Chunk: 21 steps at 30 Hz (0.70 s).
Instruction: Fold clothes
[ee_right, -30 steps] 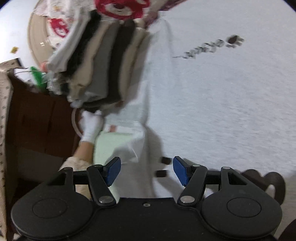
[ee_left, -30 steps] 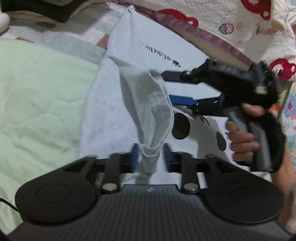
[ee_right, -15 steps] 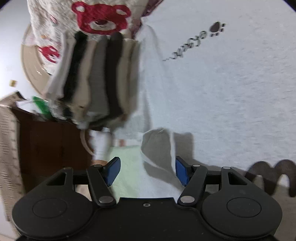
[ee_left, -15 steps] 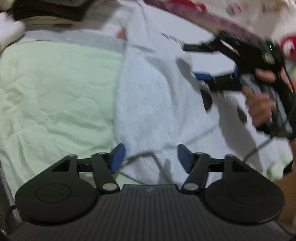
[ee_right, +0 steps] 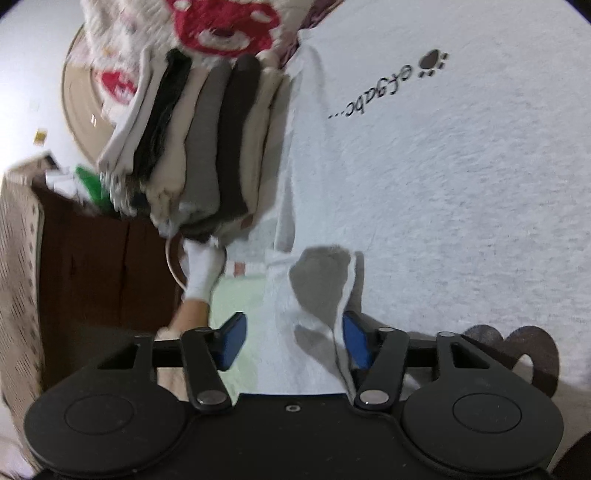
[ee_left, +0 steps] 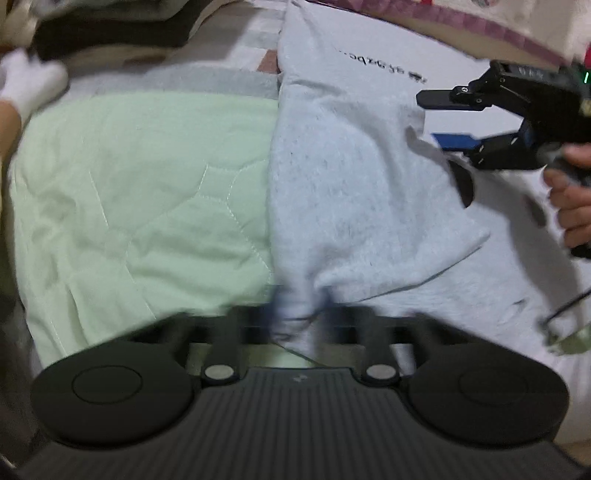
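A pale grey sweatshirt (ee_left: 351, 192) with dark lettering (ee_right: 369, 99) lies spread on a green quilt (ee_left: 147, 203). In the left wrist view my left gripper (ee_left: 299, 317) is blurred, and its jaws are closing on a gathered ridge of the sweatshirt's left edge, pinching it. My right gripper (ee_right: 293, 341) points at a folded-over flap of the sweatshirt (ee_right: 317, 280). Its jaws are closing with that flap between the blue pads (ee_right: 232, 339), not pressed on both sides. From the left wrist view the right gripper (ee_left: 443, 118) shows at the upper right, jaws apart over the flap's corner.
A stack of folded clothes (ee_right: 207, 147) lies beyond the sweatshirt, beside a white blanket with red bears (ee_right: 221, 22). A person's foot in a white sock (ee_right: 201, 273) rests by the quilt's edge. Dark brown furniture (ee_right: 96, 266) stands at the left. A hand (ee_left: 569, 199) holds the right gripper.
The left gripper let go of the hanging sleeve, dropped over the flat sweatshirt with jaws wide, then closed on its edge. The right gripper's jaws narrowed around the flap.
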Each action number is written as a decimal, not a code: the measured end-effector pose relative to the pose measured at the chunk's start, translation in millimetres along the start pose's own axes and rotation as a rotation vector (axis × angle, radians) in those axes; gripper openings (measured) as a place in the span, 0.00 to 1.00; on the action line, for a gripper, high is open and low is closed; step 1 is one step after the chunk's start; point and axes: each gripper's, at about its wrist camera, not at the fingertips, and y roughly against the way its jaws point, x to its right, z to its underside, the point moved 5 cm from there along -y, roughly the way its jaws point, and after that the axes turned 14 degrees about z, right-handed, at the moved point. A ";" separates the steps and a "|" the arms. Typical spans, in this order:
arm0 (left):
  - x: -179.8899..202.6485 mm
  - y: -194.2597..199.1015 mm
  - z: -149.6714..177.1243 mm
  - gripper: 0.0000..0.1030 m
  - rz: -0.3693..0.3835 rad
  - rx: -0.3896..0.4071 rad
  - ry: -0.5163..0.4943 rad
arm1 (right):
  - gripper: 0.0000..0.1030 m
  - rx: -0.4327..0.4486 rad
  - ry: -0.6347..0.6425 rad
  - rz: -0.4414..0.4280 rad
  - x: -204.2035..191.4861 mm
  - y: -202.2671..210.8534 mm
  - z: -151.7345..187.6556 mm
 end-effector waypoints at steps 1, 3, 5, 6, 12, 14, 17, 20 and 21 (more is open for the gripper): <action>1.9 -3.7 -0.3 0.11 -0.010 -0.007 -0.013 | 0.51 -0.001 0.036 0.021 -1.9 -0.3 1.9; 1.1 -3.8 0.2 0.23 -0.025 -0.021 -0.011 | 0.51 0.001 0.085 0.049 -5.3 -1.5 3.8; -3.5 -1.8 2.4 0.52 -0.045 -0.034 0.018 | 0.51 0.004 0.128 0.074 -8.9 -2.5 5.6; -4.6 -0.8 4.0 0.55 -0.040 -0.040 0.029 | 0.51 0.004 0.146 0.083 -10.3 -2.5 6.7; -9.4 1.3 2.0 0.30 -0.047 0.011 0.038 | 0.52 -0.056 0.183 0.074 -9.3 6.2 23.3; -9.6 4.9 -0.5 0.09 -0.051 0.048 0.029 | 0.52 -0.094 0.189 0.076 -7.6 7.5 33.1; -2.9 31.5 -5.4 0.07 -0.071 0.155 -0.021 | 0.52 -0.148 0.208 0.078 -7.7 3.0 50.5; -1.7 66.3 -6.7 0.07 -0.088 0.247 -0.005 | 0.06 -0.165 0.218 0.072 -8.8 3.9 65.9; -3.7 71.7 -5.0 0.07 -0.068 0.252 0.018 | 0.05 -0.170 0.218 0.072 -9.0 5.0 70.9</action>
